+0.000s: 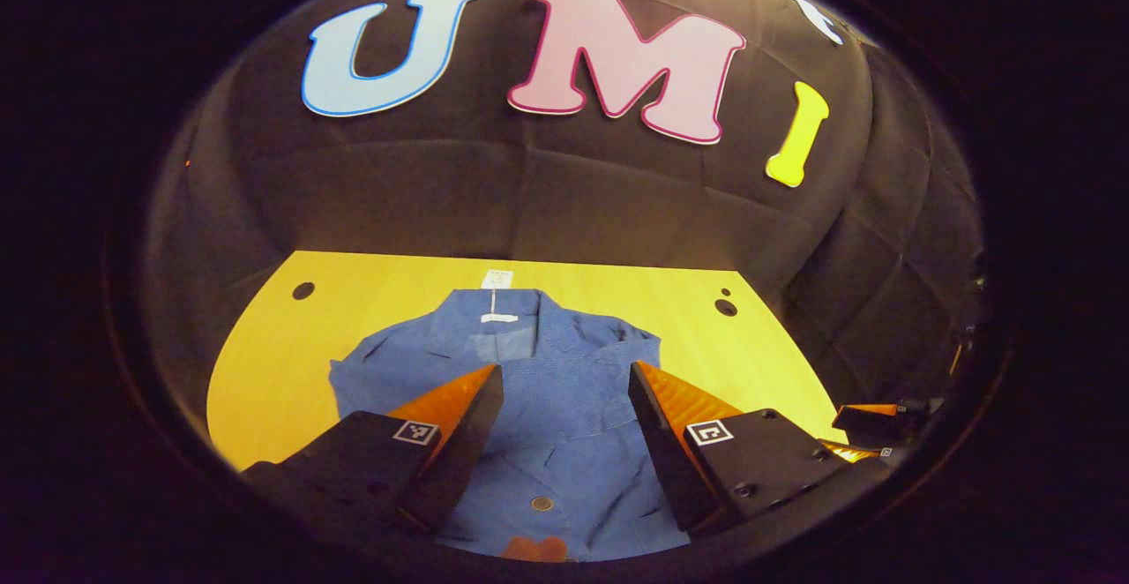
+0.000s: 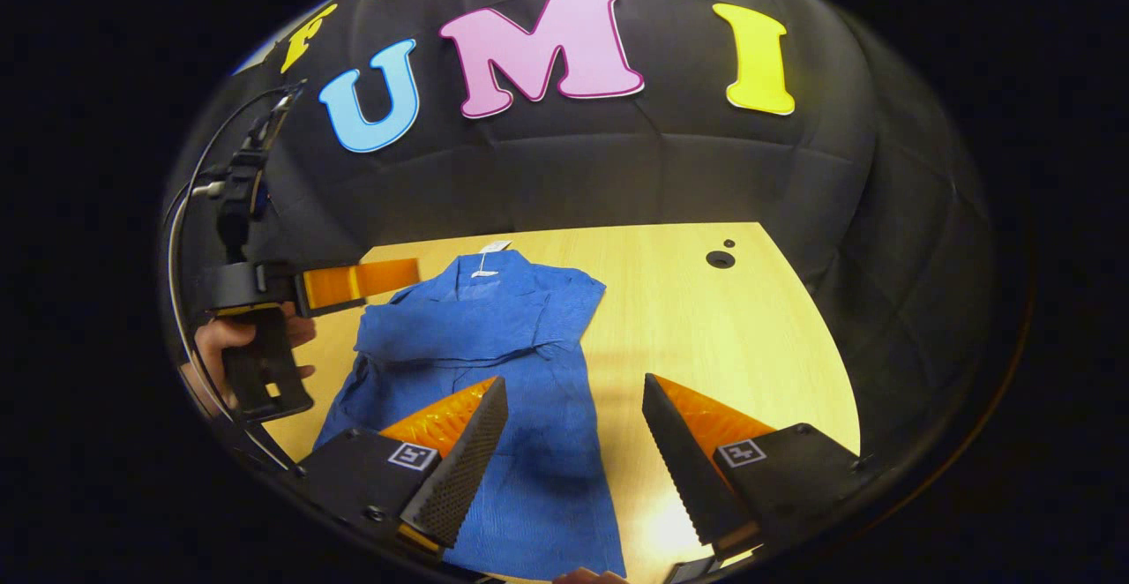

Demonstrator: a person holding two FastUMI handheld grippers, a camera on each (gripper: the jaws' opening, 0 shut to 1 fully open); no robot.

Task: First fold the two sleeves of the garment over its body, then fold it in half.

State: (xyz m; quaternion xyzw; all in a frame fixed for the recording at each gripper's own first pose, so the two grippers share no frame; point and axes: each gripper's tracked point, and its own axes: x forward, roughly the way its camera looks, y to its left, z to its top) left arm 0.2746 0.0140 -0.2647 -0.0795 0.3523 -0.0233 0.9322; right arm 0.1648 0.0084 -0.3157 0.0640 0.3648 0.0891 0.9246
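With both sleeves lying across the blue garment point(image 2: 494, 363) on the table point(image 2: 706, 337), the left gripper point(image 1: 564, 425) and right gripper point(image 2: 573, 443), jaws apart and empty, must next grasp the hem for the half-fold.

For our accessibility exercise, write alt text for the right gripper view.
A blue button-up shirt lies flat on a pale wooden table, both sleeves already folded across its body. The right gripper hovers open above its lower half, and the left gripper, held in a hand, sits beside the shirt's shoulder.

Dim booth, warm overhead glare on the table point(image 2: 670, 513), fisheye-warped edges
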